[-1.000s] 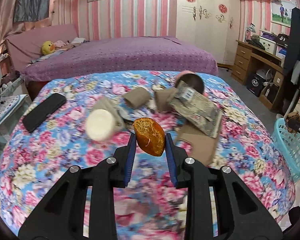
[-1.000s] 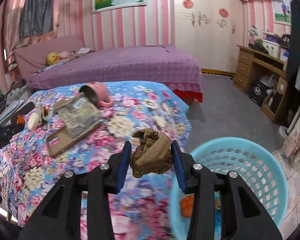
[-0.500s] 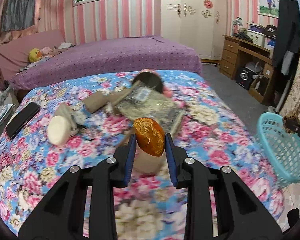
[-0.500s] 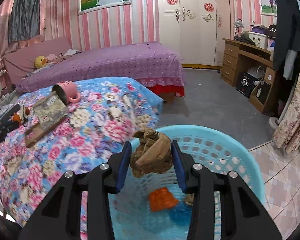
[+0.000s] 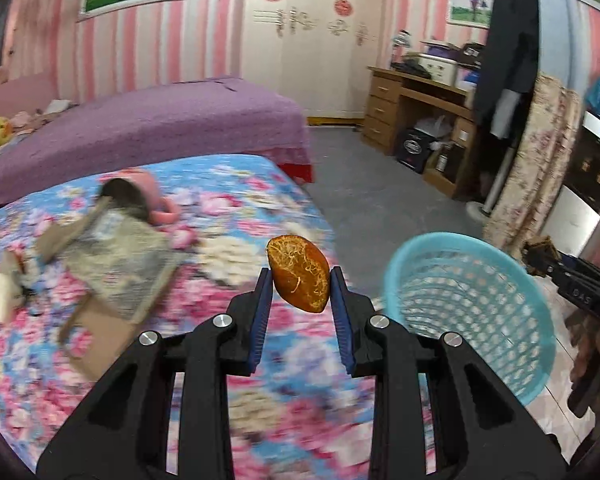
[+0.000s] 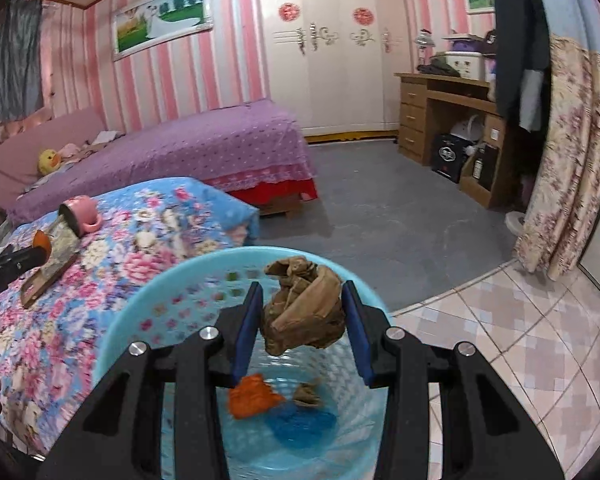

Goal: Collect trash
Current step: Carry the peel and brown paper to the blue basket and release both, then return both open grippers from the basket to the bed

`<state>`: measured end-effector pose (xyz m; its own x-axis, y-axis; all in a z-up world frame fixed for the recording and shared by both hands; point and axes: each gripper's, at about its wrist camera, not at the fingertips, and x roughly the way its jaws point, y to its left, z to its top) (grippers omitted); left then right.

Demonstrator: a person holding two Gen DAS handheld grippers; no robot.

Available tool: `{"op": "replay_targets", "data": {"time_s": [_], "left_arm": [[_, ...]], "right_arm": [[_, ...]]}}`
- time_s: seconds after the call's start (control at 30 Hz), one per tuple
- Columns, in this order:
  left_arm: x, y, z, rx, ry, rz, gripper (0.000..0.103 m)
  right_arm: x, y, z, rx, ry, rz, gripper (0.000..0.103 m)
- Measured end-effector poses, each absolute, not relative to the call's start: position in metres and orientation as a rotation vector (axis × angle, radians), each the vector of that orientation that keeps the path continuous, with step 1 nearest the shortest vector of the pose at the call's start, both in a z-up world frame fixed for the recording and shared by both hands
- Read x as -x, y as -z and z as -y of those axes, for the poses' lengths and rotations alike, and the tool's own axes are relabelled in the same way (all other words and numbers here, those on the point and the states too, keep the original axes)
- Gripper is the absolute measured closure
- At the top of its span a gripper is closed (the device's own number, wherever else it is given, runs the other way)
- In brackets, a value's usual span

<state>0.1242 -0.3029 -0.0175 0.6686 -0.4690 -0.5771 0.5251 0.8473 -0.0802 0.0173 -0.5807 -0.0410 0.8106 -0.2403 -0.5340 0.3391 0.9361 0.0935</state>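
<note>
While the right claw (image 6: 303,320) hangs over the mouth of the blue basket (image 6: 148,300), it's closed on a crumpled brown paper wad (image 6: 304,312), pads (image 6: 247,328) pressing both sides; wad sits above the basket opening, not touching the rim. Down in the basket bottom: an orange scrap (image 6: 252,398), a small brown bit (image 6: 308,394) & a blue patch, too blurred to ID. Left claw (image 5: 299,292) is closed on an orange peel (image 5: 299,276), pithy inside facing the cam, held w/ most of the peel sticking up past the tips. Peel is in the air over the floral bed's (image 5: 292,392) right edge, basket (image 5: 468,320) just to its right on the floor beside the bed. Same peel (image 6: 42,242) shows small at far left in right view. Still on the floral bed: a pink mug (image 5: 140,196) tipped on its side, a grey-green packet (image 5: 120,268) touching the mug's mouth & lying on a cardboard piece (image 5: 100,328), plus a whitish roll (image 5: 2,300) near the left edge, blurred. Behind: purple bed (image 5: 160,128) w/ yellow duck toy (image 6: 48,162), wooden desk (image 5: 420,120) along the right wall.
</note>
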Motion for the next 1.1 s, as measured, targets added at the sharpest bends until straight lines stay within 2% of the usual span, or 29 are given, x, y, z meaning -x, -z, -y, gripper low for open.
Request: {"op": "replay_targets", "data": {"time_s": [0.47,0.5,0.57,0.6,0.63,0.8,1.03,1.07,1.1], "left_arm": [[-0.094,0.052,0.410,-0.217,0.683,-0.670,0.074],[-0.093,0.052,0.412,-0.217,0.683,-0.666,0.071],[-0.092,0.049,0.412,-0.219,0.676,-0.649,0.050],[-0.091,0.047,0.411,-0.221,0.660,-0.634,0.035],[-0.091,0.045,0.410,-0.227,0.644,-0.622,0.025],[-0.093,0.033,0.391,-0.252,0.559,-0.561,0.011],[-0.106,0.026,0.355,-0.220,0.500,-0.559,0.009],[-0.107,0.025,0.350,-0.214,0.492,-0.561,0.009],[-0.109,0.025,0.345,-0.205,0.487,-0.565,0.008]], "right_arm": [[0.001,0.054,0.605,-0.196,0.347,-0.555,0.062],[0.001,0.053,0.605,-0.197,0.346,-0.552,0.062],[0.000,0.052,0.602,-0.193,0.338,-0.547,0.062],[-0.001,0.052,0.601,-0.190,0.336,-0.548,0.062],[-0.001,0.053,0.600,-0.187,0.333,-0.551,0.062],[-0.003,0.054,0.595,-0.168,0.324,-0.561,0.062],[-0.009,0.053,0.582,-0.141,0.317,-0.560,0.062],[-0.011,0.052,0.579,-0.144,0.314,-0.558,0.059],[-0.012,0.052,0.578,-0.145,0.314,-0.556,0.047]]}}
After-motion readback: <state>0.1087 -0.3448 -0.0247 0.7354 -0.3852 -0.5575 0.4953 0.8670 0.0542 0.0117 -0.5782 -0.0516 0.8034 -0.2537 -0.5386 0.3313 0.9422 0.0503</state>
